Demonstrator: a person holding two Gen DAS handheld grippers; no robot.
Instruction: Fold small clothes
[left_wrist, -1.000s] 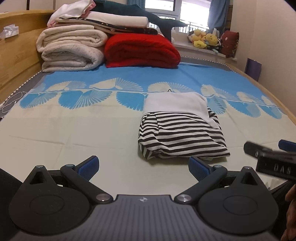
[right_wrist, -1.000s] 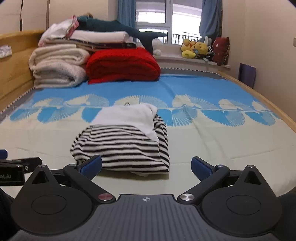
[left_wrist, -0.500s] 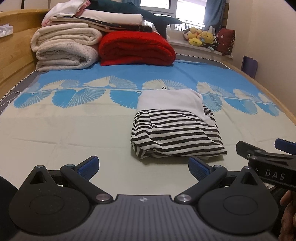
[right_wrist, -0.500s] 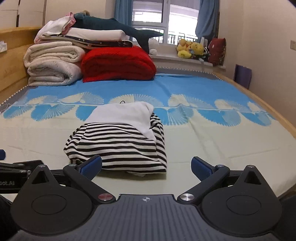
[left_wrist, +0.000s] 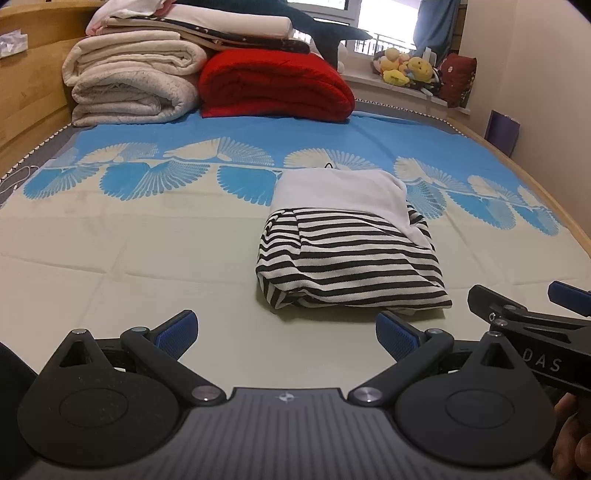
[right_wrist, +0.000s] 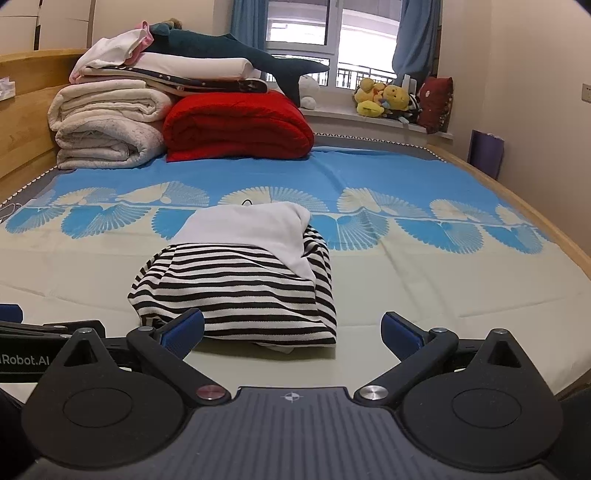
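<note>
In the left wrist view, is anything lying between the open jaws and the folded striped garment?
No. The left wrist view shows only bare cream bedsheet between the left gripper and the striped garment.

We hold both grippers level, side by side, pointing the same way. Left gripper (left_wrist: 286, 330) — jaws spread wide, nothing between the blue pads (left_wrist: 177, 330). Right gripper (right_wrist: 291, 330) — jaws equally wide, also empty. Part of our right hand (left_wrist: 570, 435) shows at the lower right edge of the left wrist view.
</note>
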